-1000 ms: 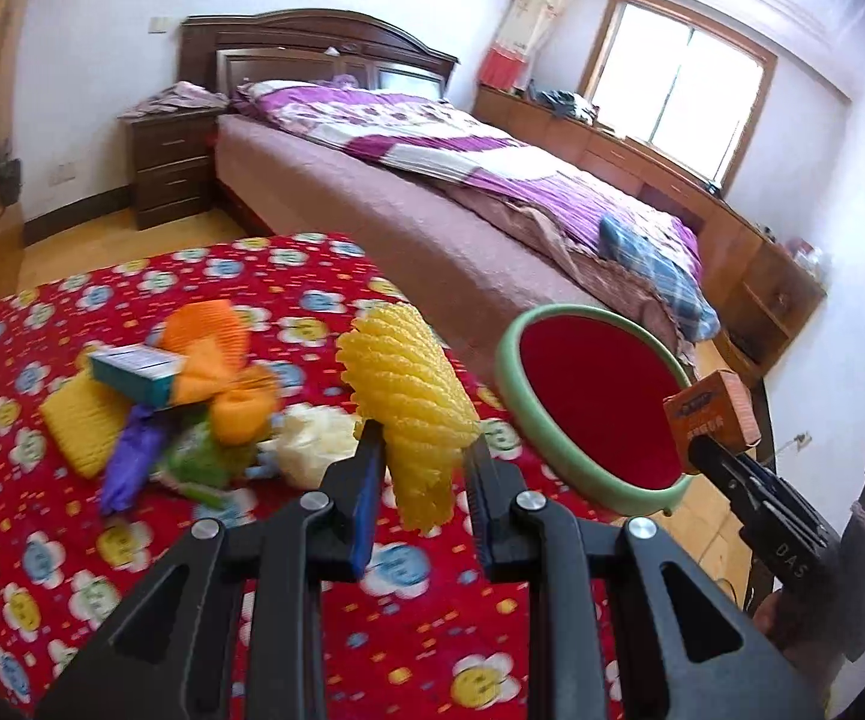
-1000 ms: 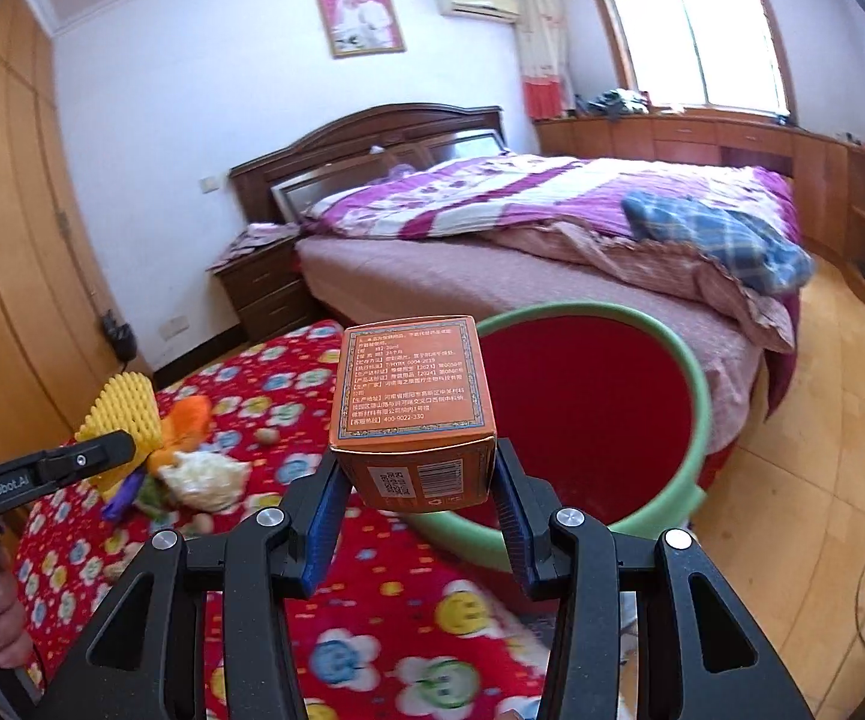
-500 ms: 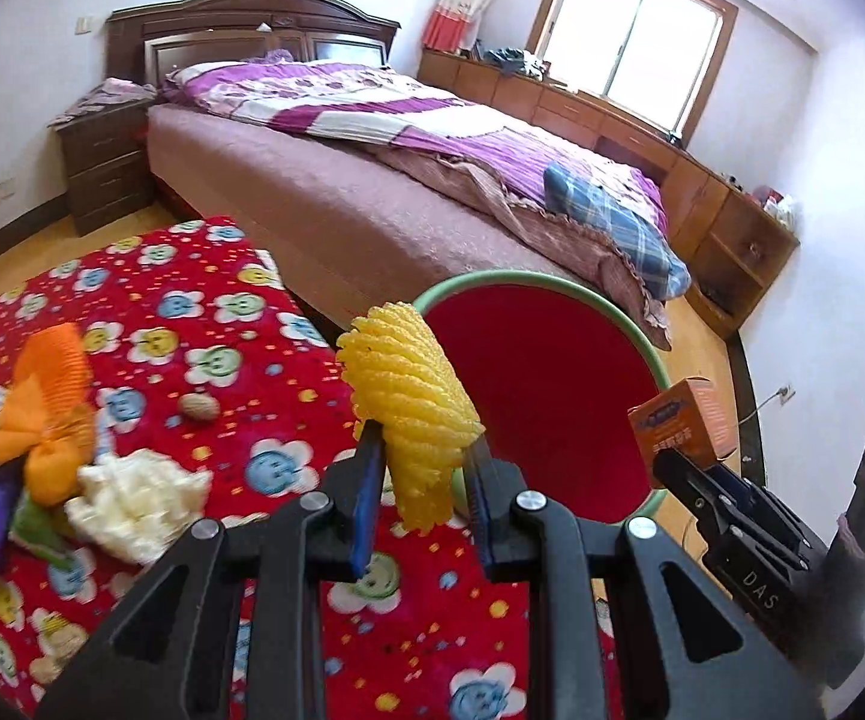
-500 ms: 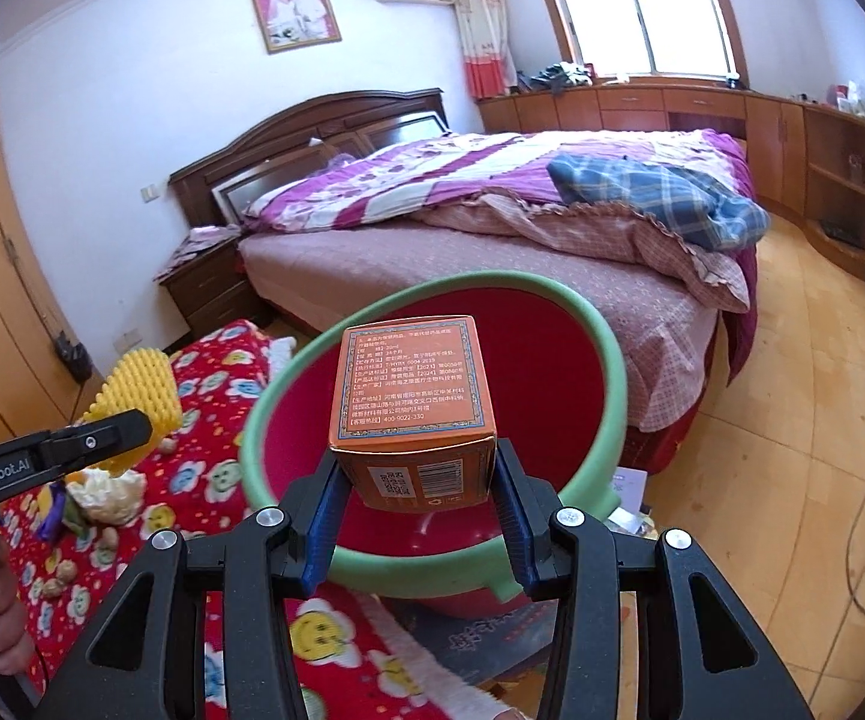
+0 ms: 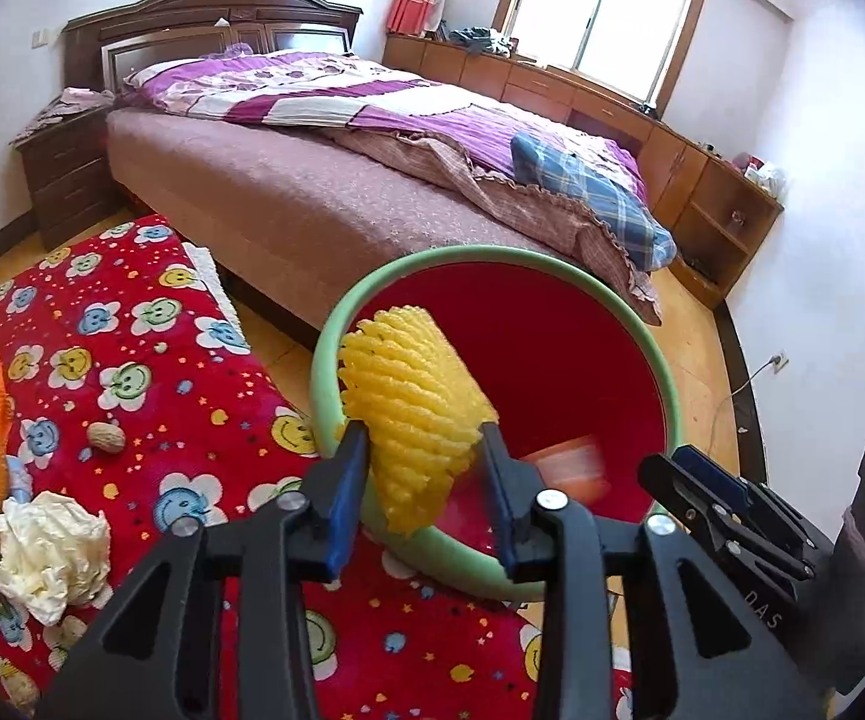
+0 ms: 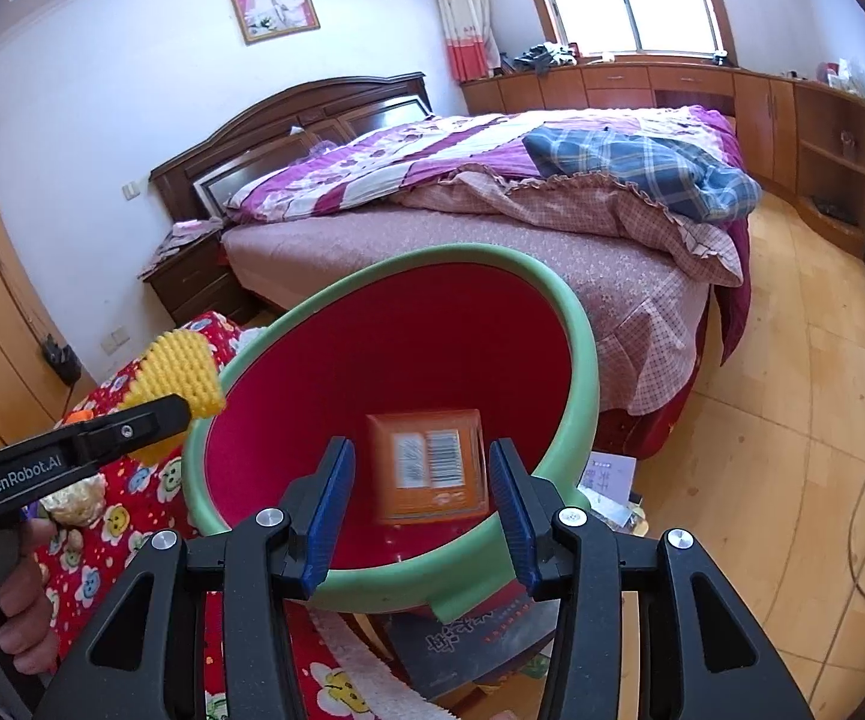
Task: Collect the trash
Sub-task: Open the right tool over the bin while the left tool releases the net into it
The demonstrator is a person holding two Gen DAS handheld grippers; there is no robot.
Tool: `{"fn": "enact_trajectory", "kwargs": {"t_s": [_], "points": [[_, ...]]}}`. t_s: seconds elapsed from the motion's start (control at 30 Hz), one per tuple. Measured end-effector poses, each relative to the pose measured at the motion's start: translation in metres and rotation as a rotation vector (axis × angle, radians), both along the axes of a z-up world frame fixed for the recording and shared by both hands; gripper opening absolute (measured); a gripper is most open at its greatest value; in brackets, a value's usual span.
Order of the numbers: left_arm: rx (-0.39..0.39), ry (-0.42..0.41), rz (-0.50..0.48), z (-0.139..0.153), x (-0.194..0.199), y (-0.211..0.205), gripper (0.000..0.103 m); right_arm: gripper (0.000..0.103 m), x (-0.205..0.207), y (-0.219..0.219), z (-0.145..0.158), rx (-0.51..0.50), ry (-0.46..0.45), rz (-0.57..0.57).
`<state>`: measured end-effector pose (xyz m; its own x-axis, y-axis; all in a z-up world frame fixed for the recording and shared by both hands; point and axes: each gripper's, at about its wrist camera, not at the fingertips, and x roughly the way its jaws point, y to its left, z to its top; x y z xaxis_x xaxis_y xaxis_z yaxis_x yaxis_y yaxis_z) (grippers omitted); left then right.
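Yellow foam netting [image 5: 417, 414] hangs between my left hand-held gripper [image 5: 423, 474] jaws, which have just been opening, over the green-rimmed red basin [image 5: 669, 384]. My right hand-held gripper [image 6: 420, 483] stands spread and empty; the orange box [image 6: 429, 465], blurred, is apart from its pads inside the basin.

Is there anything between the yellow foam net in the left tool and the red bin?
Nothing visible. The foam net sits between the left tool's just-opening jaws, over the bin's open mouth.
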<state>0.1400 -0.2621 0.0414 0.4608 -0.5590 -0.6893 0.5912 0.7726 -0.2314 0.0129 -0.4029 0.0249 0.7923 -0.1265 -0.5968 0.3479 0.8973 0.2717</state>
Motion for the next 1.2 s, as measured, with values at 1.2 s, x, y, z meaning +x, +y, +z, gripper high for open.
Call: {"fn": "enact_trajectory", "kwargs": {"t_s": [1.2], "points": [[-0.031, 0.007, 0.179, 0.024, -0.032, 0.086, 0.055, 0.077, -0.026, 0.035, 0.025, 0.033, -0.053, 0.026]]}}
